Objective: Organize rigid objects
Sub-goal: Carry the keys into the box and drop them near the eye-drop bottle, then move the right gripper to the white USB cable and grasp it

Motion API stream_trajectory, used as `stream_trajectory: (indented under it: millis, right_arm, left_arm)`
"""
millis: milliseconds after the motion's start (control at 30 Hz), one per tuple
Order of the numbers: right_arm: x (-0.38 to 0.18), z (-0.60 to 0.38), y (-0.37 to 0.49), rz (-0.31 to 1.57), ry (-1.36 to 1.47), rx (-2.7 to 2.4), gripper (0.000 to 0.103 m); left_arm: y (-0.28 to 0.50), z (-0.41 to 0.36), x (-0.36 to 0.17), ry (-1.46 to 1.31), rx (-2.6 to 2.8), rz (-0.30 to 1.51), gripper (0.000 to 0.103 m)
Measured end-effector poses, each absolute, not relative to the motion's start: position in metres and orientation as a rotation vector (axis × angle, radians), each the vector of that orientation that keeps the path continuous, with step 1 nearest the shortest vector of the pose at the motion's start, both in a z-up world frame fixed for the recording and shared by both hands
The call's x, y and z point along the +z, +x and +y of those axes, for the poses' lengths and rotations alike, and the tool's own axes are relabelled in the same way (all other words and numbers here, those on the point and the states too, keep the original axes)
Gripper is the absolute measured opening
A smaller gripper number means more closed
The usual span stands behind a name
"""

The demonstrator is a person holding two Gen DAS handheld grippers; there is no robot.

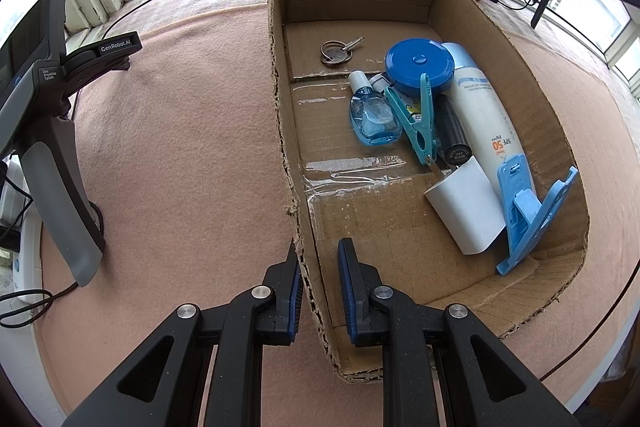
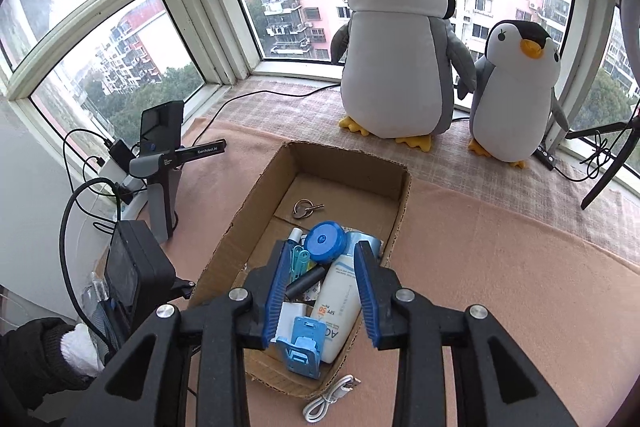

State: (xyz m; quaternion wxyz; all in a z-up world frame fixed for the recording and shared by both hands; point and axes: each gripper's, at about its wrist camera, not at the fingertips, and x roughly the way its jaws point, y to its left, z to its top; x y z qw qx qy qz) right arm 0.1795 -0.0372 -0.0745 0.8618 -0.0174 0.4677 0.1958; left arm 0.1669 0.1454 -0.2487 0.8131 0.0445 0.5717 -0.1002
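An open cardboard box (image 1: 288, 163) (image 2: 240, 227) lies on the pink cloth. In it are a key ring (image 1: 336, 51), a blue round tape measure (image 1: 418, 66) (image 2: 324, 241), a small blue bottle (image 1: 372, 115), a teal clip (image 1: 418, 119), a black tube (image 1: 454, 143), a white sunscreen bottle (image 1: 488, 123) (image 2: 338, 303), a white cup (image 1: 466, 209) and a blue phone stand (image 1: 528, 211) (image 2: 304, 351). My left gripper (image 1: 319, 247) straddles the box's left wall, jaws slightly apart. My right gripper (image 2: 322, 255) is open and empty above the box.
Two plush penguins (image 2: 396, 39) (image 2: 516, 91) stand by the window behind the box. A gripper stand with a screen (image 1: 52, 131) (image 2: 160, 163) is at the left. A white USB cable (image 2: 328, 399) lies in front of the box. A tripod (image 2: 608, 163) is at the right.
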Motion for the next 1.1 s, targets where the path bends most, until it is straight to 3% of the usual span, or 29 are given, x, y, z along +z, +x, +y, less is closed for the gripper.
stream_trajectory:
  millis: [600, 1100]
  right_arm:
    - [0.009, -0.084, 0.04, 0.935, 0.073, 0.338, 0.038]
    - [-0.138, -0.073, 0.039, 1.13, 0.085, 0.224, 0.038]
  left_arm:
    - [0.166, 0.142, -0.247, 0.111, -0.224, 1.217, 0.018]
    - [0.167, 0.145, -0.246, 0.104, -0.231, 1.216, 0.018]
